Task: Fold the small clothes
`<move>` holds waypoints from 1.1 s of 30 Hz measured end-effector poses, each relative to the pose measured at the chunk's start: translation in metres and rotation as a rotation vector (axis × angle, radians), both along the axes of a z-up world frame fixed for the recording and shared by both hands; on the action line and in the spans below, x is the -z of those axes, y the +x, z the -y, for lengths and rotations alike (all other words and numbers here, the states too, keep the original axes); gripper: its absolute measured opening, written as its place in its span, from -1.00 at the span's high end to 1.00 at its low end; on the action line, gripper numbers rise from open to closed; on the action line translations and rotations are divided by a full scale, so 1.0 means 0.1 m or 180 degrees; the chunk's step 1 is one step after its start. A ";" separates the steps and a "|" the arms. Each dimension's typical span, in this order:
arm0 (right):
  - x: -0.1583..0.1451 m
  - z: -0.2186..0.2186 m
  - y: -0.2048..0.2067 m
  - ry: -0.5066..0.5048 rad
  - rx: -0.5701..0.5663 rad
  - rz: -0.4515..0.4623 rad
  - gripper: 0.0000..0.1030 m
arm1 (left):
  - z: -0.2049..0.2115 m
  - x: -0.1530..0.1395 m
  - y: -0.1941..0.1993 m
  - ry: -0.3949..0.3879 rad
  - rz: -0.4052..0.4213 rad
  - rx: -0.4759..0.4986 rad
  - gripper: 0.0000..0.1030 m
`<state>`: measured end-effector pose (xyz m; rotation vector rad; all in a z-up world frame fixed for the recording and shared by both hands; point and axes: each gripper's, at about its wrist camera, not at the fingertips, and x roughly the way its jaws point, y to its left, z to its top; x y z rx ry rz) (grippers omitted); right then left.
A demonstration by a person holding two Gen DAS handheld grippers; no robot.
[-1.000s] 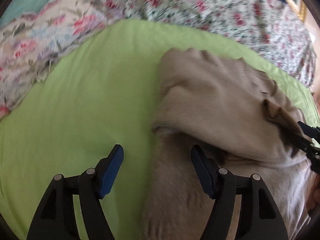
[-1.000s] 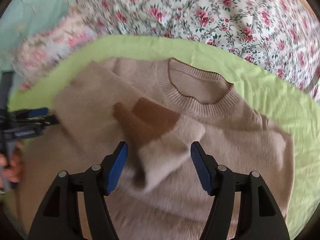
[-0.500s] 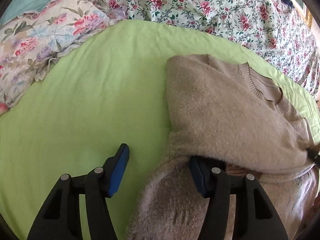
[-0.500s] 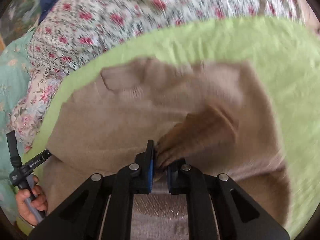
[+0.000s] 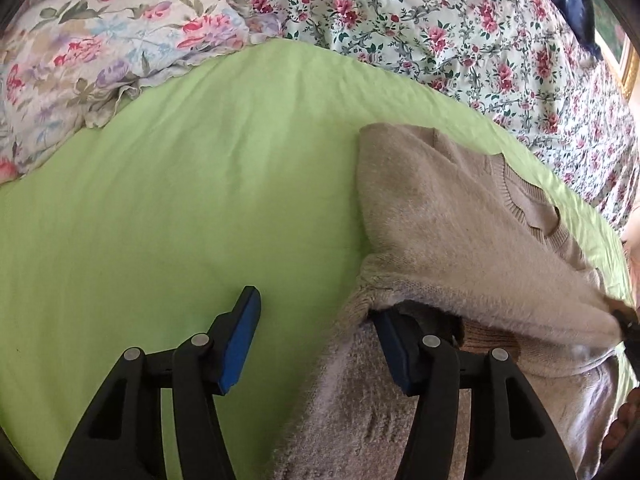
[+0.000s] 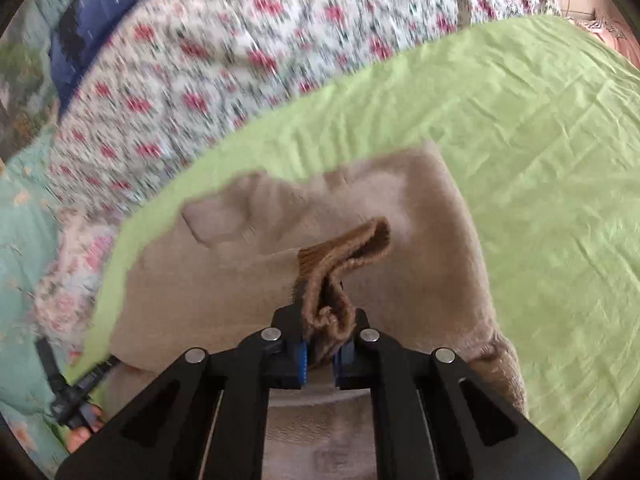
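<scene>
A green sheet (image 5: 168, 208) covers the bed, with a floral quilt (image 5: 460, 28) behind. The beige sweater (image 5: 448, 216) lies on it, bearing no legible writing. The right gripper (image 6: 320, 354) pinches its brown cuff (image 6: 344, 256). The left gripper (image 5: 316, 340) gapes, one finger under the folded sleeve.

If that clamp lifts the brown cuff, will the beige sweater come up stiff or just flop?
Probably flop: the cuff already bunches limply in the right gripper, and the sweater drapes in soft folds. Its fuzzy knit likely grips rather than slips.
</scene>
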<state>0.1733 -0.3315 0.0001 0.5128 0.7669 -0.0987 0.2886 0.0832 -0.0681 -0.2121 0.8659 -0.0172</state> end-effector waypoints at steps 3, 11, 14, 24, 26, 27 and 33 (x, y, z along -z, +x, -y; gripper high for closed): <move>0.21 0.03 0.02 -0.0044 0.0026 -0.0320 0.68 | 0.02 0.01 0.01 0.0033 -0.0029 0.0004 -0.15; -0.14 0.15 -0.54 -0.0262 0.0180 -0.0125 0.32 | -0.10 -0.02 -0.07 -0.0101 -0.0105 -0.0075 -0.15; -0.27 0.18 -0.77 -0.0265 0.0160 -0.0052 0.10 | -0.17 -0.07 -0.25 -0.0155 -0.0126 -0.0052 -0.11; -0.32 -0.06 -1.55 -0.0106 -0.0443 -0.0020 0.00 | -0.25 -0.27 -1.36 -0.0395 -0.0091 0.0767 -0.30; -0.29 -0.11 -1.72 -0.0119 -0.0581 -0.0055 -0.02 | -0.26 -0.25 -1.60 -0.0384 -0.0124 0.0908 -0.37; -0.27 -0.15 -1.85 -0.0130 -0.0678 -0.0075 -0.03 | -0.28 -0.23 -1.75 -0.0376 -0.0145 0.0993 -0.40; -0.10 -0.27 -2.54 -0.0083 -0.1086 -0.0228 -0.05 | -0.30 -0.04 -2.37 -0.0433 -0.0363 0.1352 -0.41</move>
